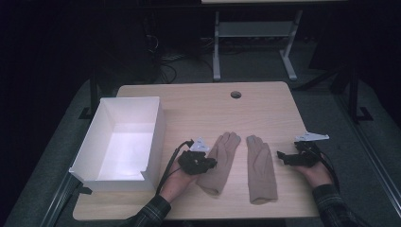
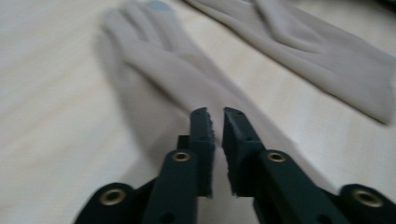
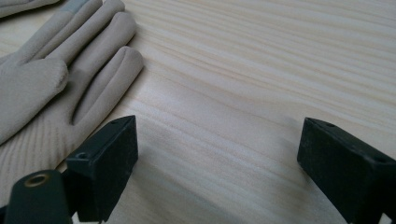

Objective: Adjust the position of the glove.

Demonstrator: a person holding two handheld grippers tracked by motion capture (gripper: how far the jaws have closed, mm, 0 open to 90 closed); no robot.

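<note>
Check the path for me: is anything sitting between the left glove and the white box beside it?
Nothing visible. Bare table lies between the left glove and the white box; the left gripper is at the glove's near-box edge, not blocking.

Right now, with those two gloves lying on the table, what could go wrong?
The left hand-held gripper has its jaws nearly together over the left glove, with no cloth visibly between them, so it may lift nothing. The right hand-held gripper is open over bare table, beside the right glove, and could close on nothing.
</note>
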